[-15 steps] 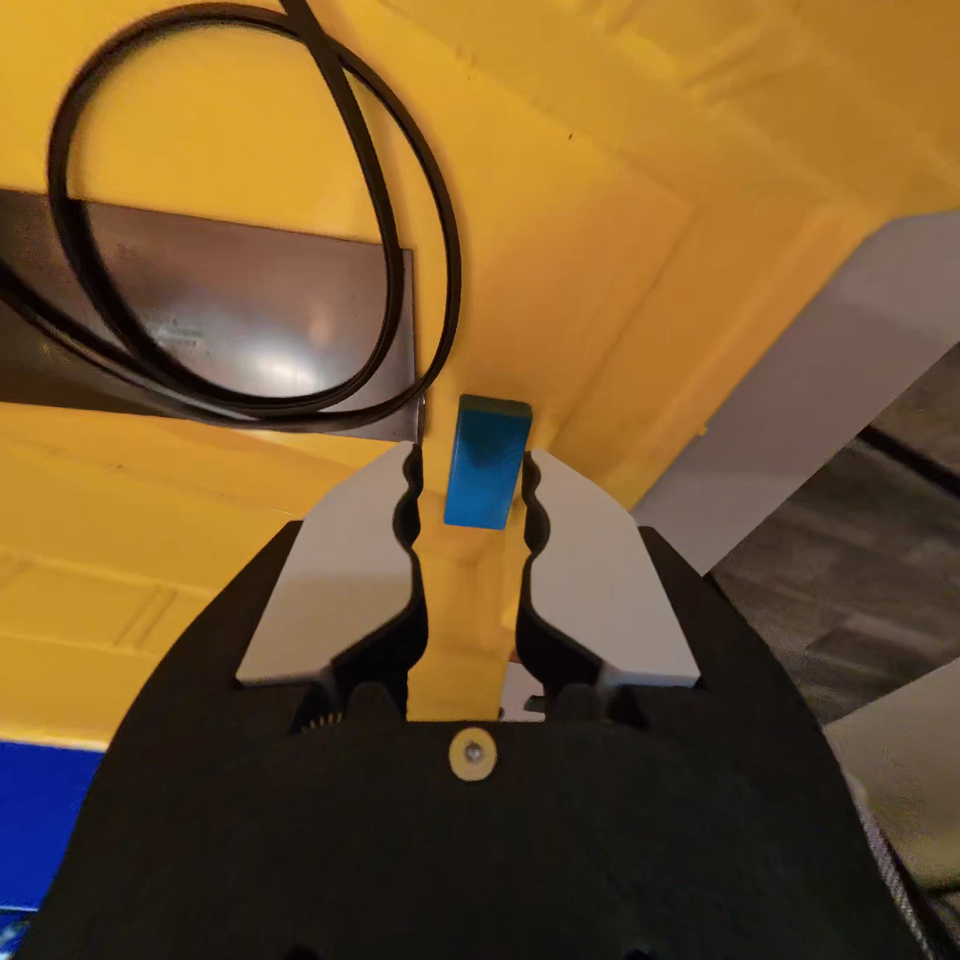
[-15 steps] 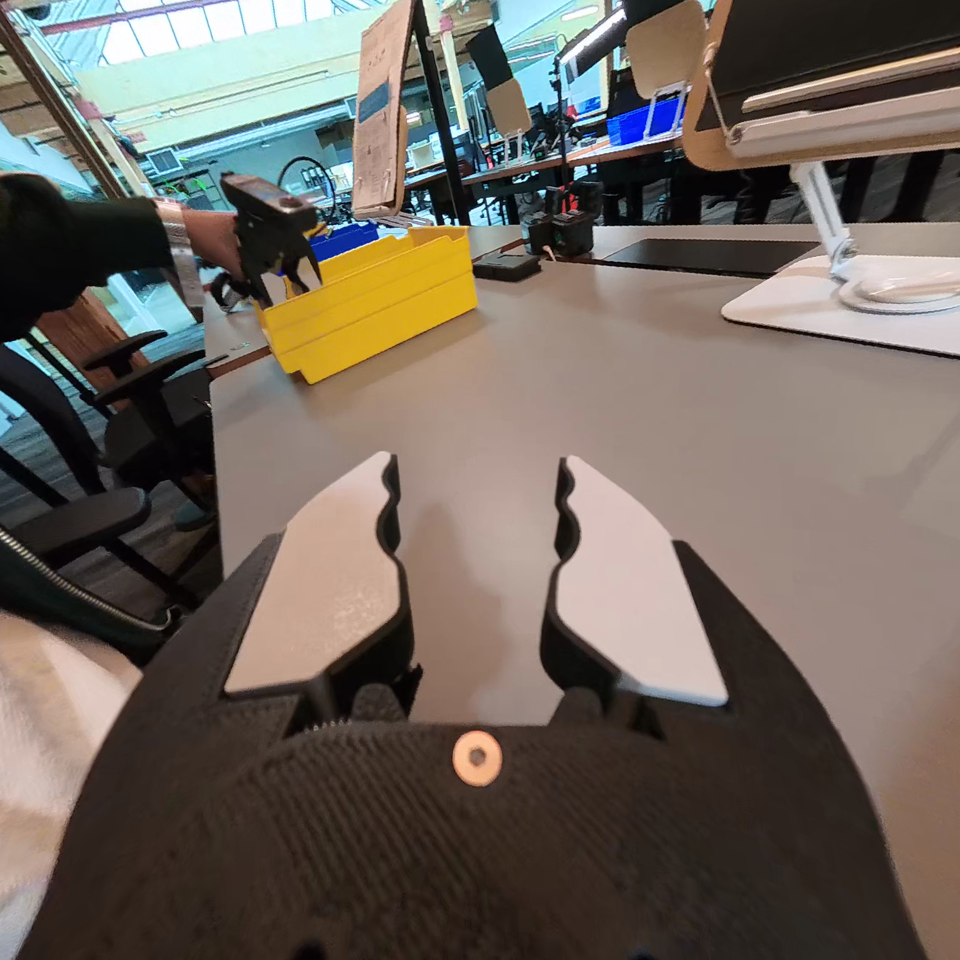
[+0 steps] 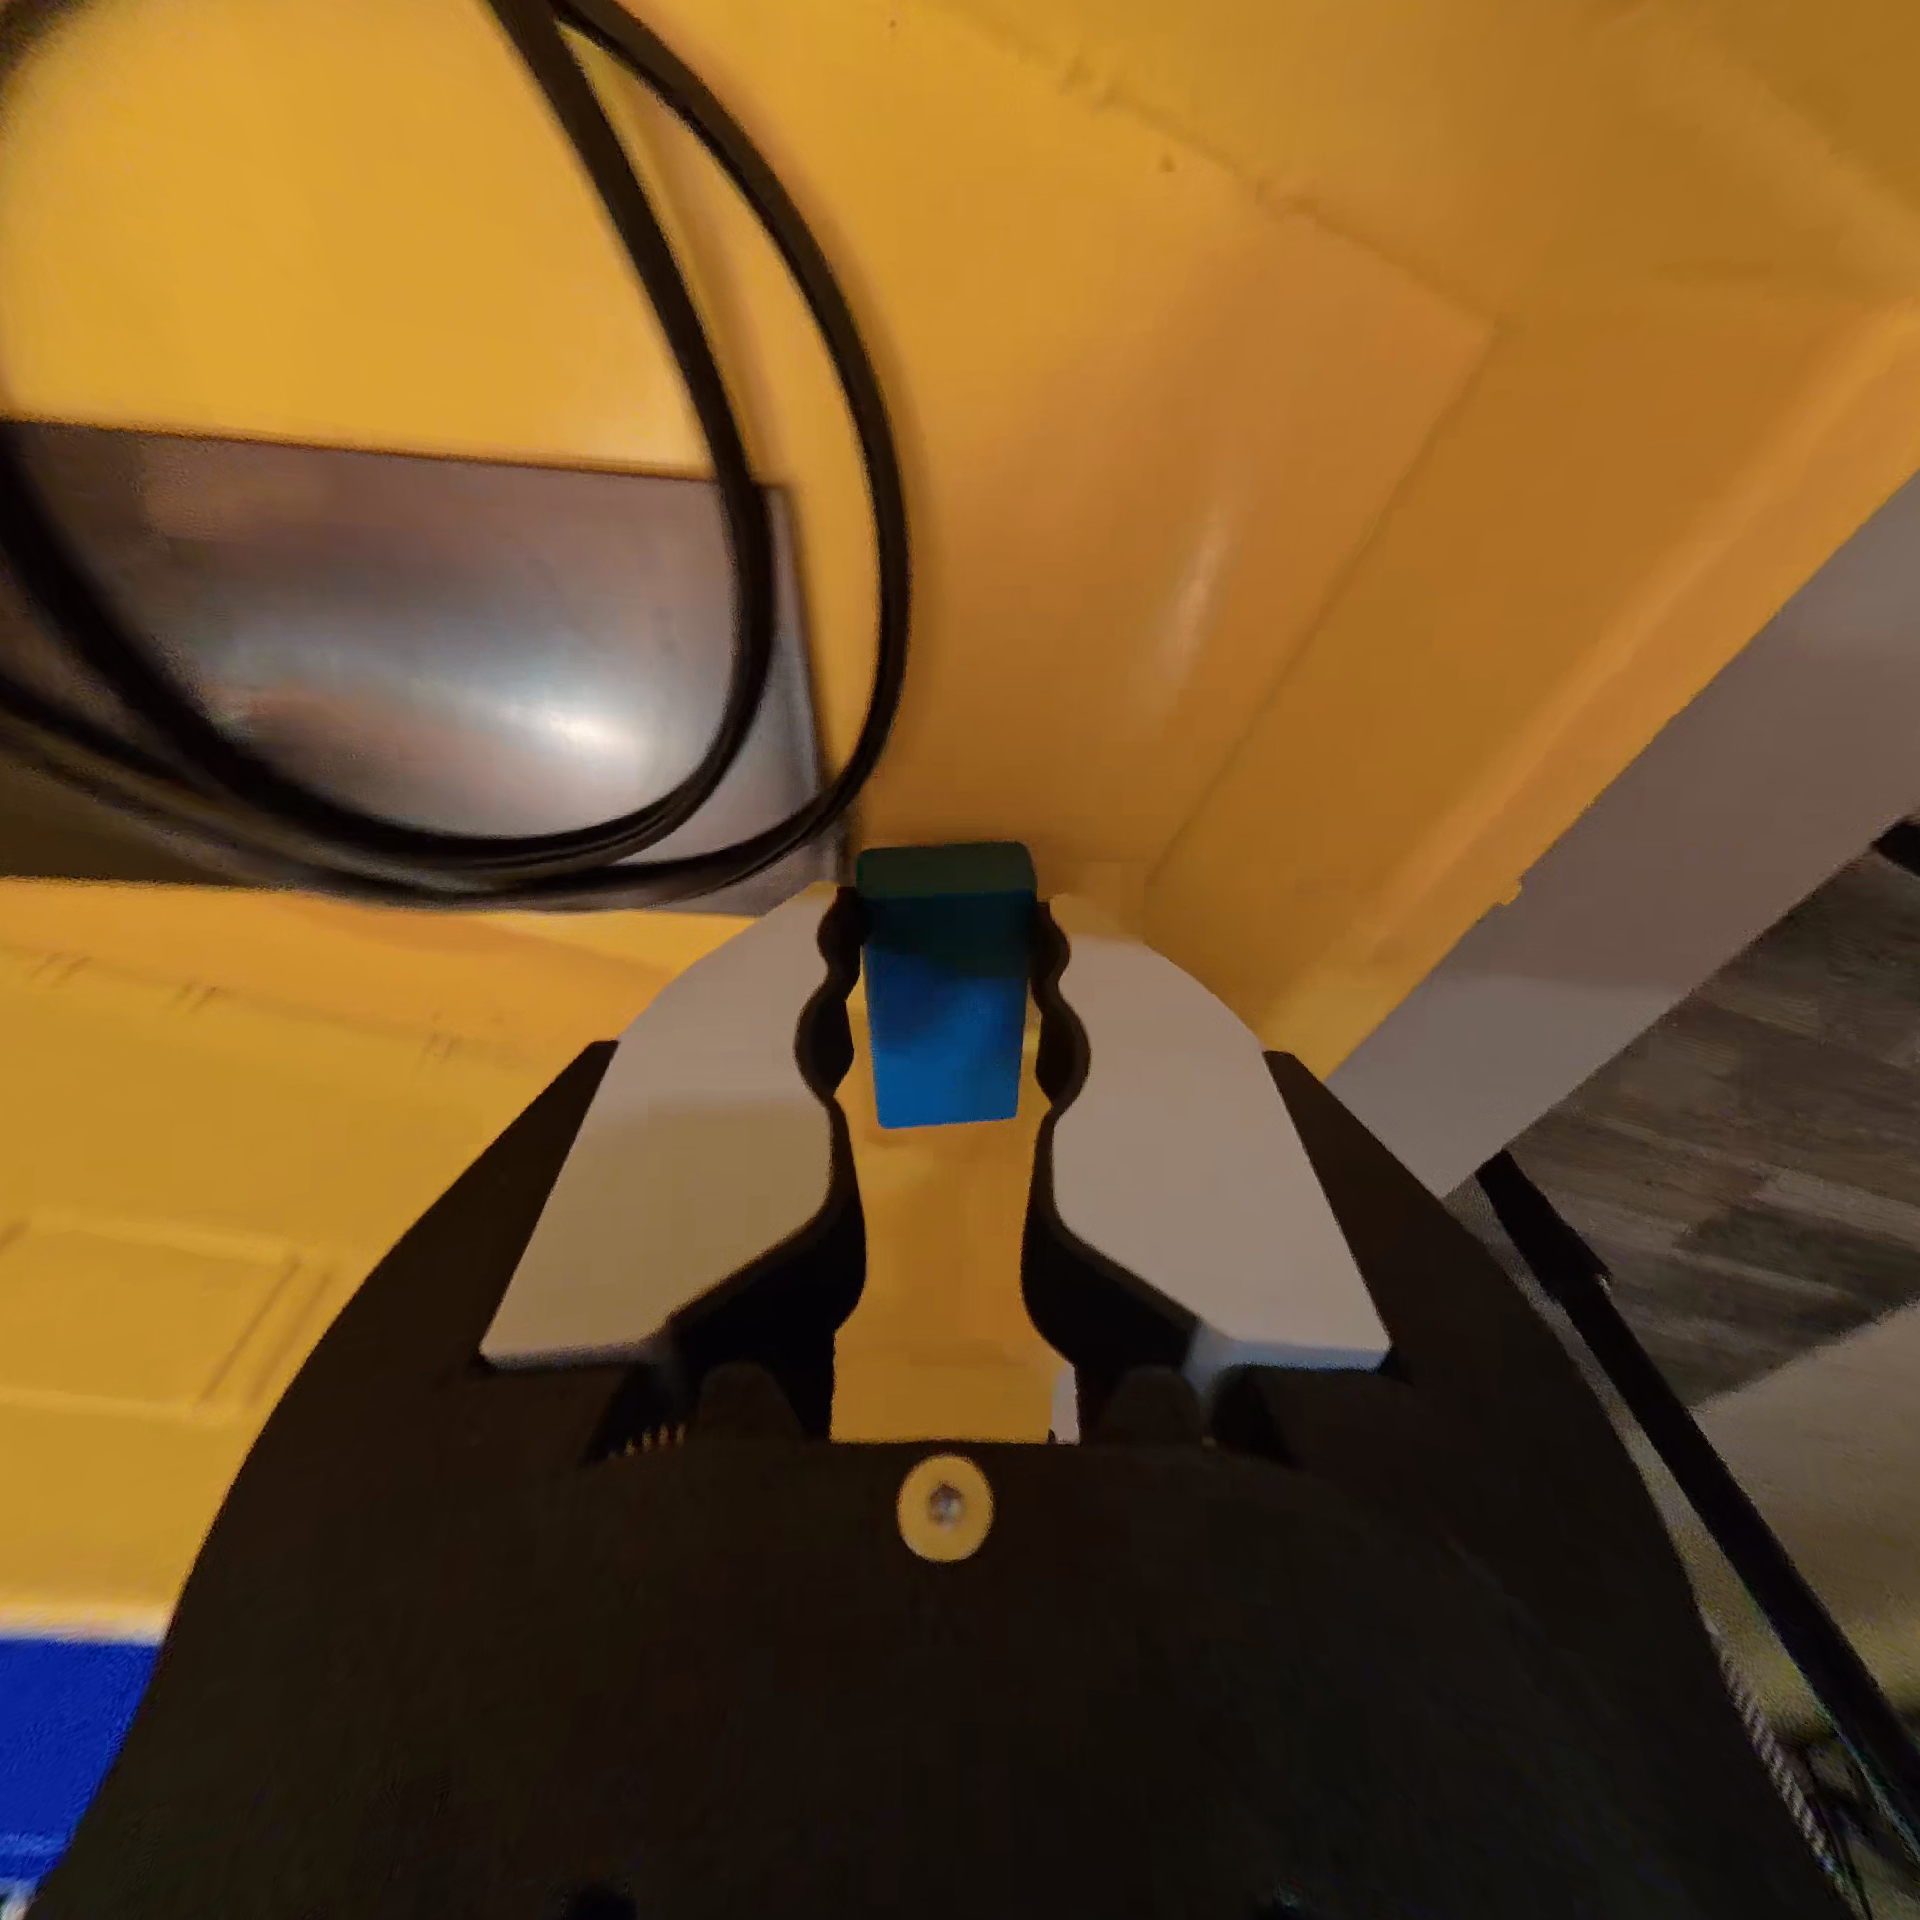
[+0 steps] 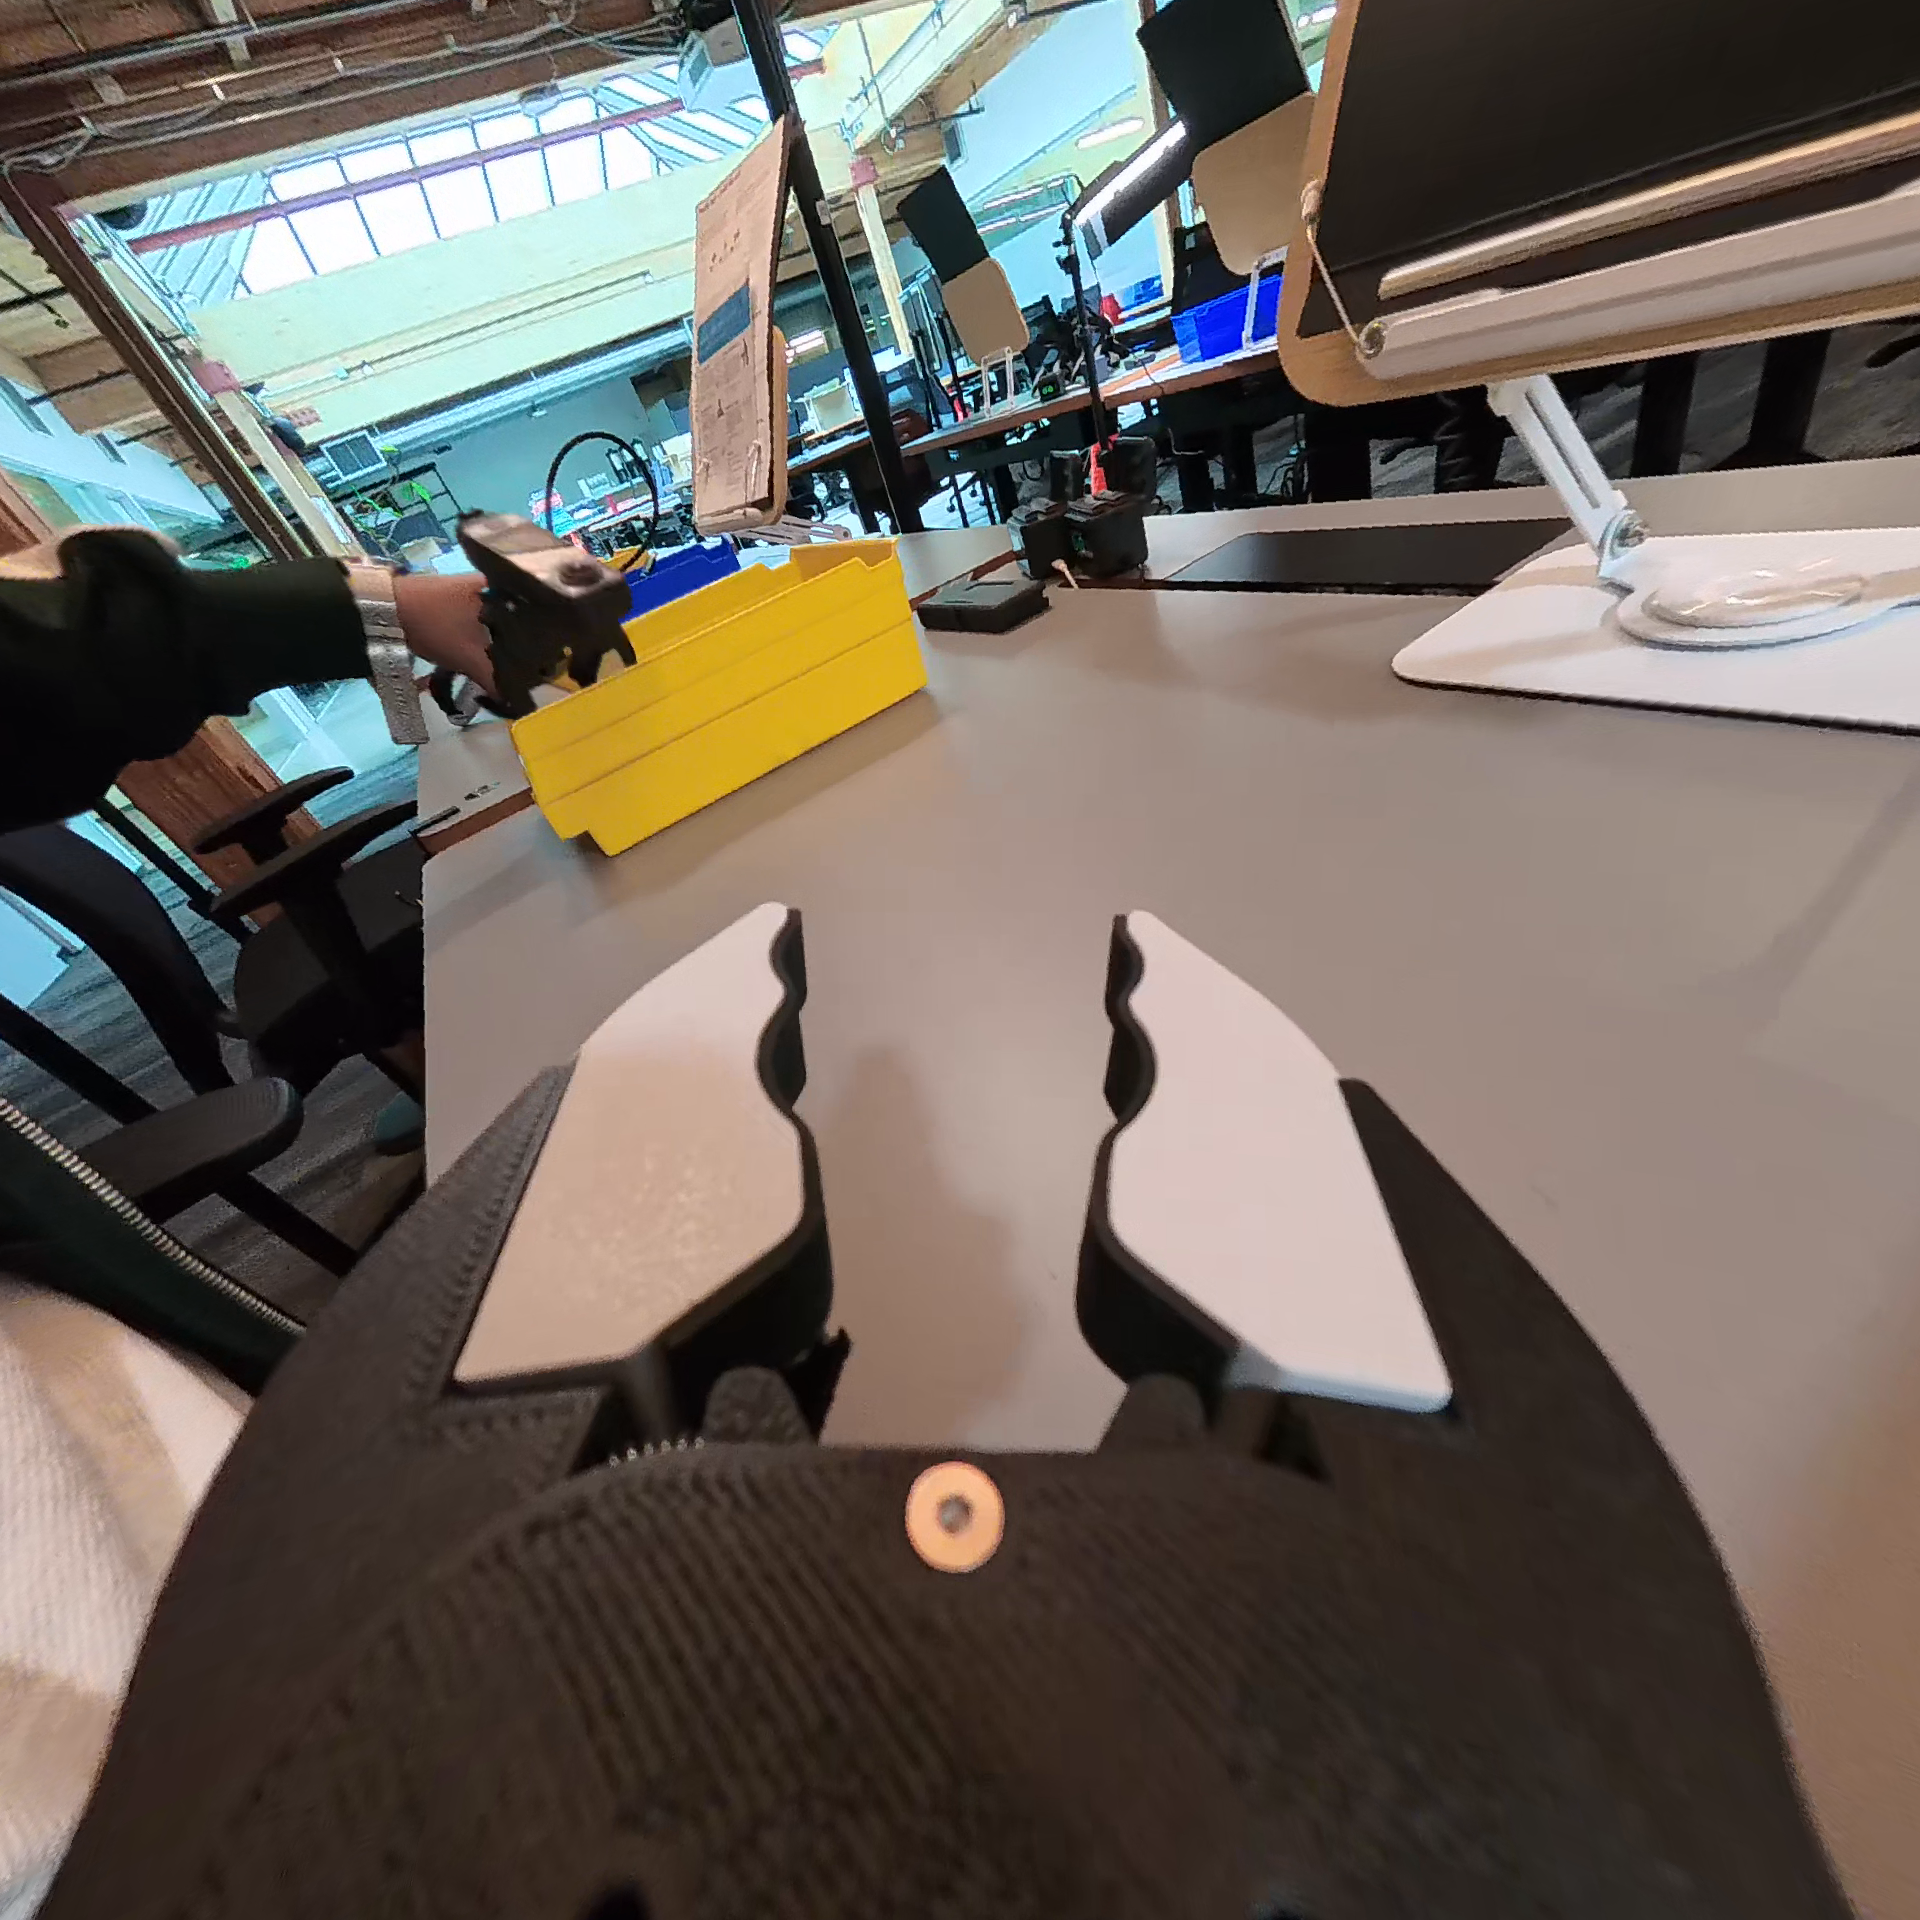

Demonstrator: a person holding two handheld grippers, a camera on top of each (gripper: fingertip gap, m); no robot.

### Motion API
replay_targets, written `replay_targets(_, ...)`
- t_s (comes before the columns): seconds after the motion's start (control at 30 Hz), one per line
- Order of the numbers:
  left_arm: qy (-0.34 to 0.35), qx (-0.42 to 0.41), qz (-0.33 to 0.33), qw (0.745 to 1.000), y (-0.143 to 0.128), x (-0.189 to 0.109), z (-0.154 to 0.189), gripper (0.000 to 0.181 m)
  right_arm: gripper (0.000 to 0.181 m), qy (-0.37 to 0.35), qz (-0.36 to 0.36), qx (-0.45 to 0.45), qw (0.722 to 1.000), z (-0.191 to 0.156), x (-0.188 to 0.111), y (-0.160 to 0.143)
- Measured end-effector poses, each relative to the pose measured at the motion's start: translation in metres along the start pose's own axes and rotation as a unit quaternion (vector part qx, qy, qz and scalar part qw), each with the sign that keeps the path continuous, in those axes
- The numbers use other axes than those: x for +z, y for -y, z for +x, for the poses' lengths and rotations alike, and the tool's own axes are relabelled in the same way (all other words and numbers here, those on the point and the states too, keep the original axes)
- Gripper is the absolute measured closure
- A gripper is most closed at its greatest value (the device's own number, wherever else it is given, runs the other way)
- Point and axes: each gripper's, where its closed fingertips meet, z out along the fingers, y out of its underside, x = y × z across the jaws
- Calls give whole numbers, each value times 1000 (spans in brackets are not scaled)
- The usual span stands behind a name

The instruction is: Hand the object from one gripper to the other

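In the left wrist view, the left gripper [image 3: 943,935] reaches down into a yellow bin [image 3: 1195,436]. A blue block [image 3: 943,1013] stands between its white fingers [image 3: 727,1091], whose wavy inner edges lie against or just beside the block's two sides; whether they truly clamp it cannot be told. Beyond the left finger, a loop of black cable [image 3: 790,436] lies over a dark shiny sheet [image 3: 416,665] on the bin floor. Past the right finger, the bin wall gives way to the grey bench [image 3: 1662,810].

In the right wrist view, the right gripper [image 4: 954,935] hovers over the bench [image 4: 1299,883] with its fingers [image 4: 665,1164] spread wide and nothing between them. Far ahead of the left finger, the yellow bin [image 4: 727,707] sits near the bench corner, and a hand [image 4: 447,623] holds the left gripper [image 4: 551,623] at its rim. The block is hidden here.
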Motion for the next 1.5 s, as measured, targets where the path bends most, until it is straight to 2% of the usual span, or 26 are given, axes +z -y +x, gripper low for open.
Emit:
replay_targets(0.07,43,-27,55,997,9,-25,-12,148,125,4,1,-3,1000,-2,2,4)
replay_targets(0.13,73,-60,163,982,34,-66,-18,148,123,23,9,-5,1000,-10,8,13)
replay_targets(0.23,63,-76,374,922,99,-140,2,148,107,119,68,-6,991,-45,18,42)
replay_targets(0.27,67,-68,417,904,120,-161,12,148,103,148,88,-1,985,-57,23,50)
replay_targets(0.37,120,-26,496,860,178,-207,53,148,91,203,100,7,974,-85,42,58)
replay_targets(0.43,144,-13,547,825,218,-223,82,148,81,213,108,24,971,-98,52,64)
replay_targets(0.53,126,-12,610,782,280,-223,118,148,79,212,120,-1,970,-118,55,65)
replay_targets(0.63,78,-25,660,747,335,-207,136,148,100,137,69,-91,984,-106,55,32)
replay_targets(0.67,72,-38,662,745,350,-197,134,148,115,92,46,-122,987,-90,54,20)
replay_targets(0.73,124,-100,639,753,369,-175,106,148,125,20,14,-154,988,-57,50,4)
replay_targets(0.77,147,-124,638,746,374,-170,94,148,130,3,7,-160,987,-45,48,0)
replay_targets(0.83,146,-168,665,713,387,-169,85,148,140,-28,1,-160,987,-29,43,0)
replay_targets(0.9,102,-190,701,679,406,-173,94,149,140,-60,14,-149,987,-22,35,5)
replay_targets(0.93,91,-191,704,678,417,-171,102,149,140,-74,19,-144,987,-19,31,4)
replay_targets(1.03,129,-171,675,706,443,-157,122,149,140,-115,12,-144,983,-14,21,-4)
replay_targets(1.1,140,-157,674,708,457,-158,137,148,145,-129,1,-152,980,-15,20,-8)
replay_targets(1.23,106,-144,691,701,472,-167,167,149,145,-153,-14,-178,972,-17,27,-14)
replay_targets(1.27,97,-146,697,695,472,-168,172,149,145,-153,-15,-181,971,-18,29,-16)
replay_targets(1.33,87,-150,705,688,469,-170,178,149,164,-144,-13,-182,973,-25,32,-16)
replay_targets(1.5,93,-154,708,683,455,-174,178,149,165,-113,8,-176,978,-37,40,-13)
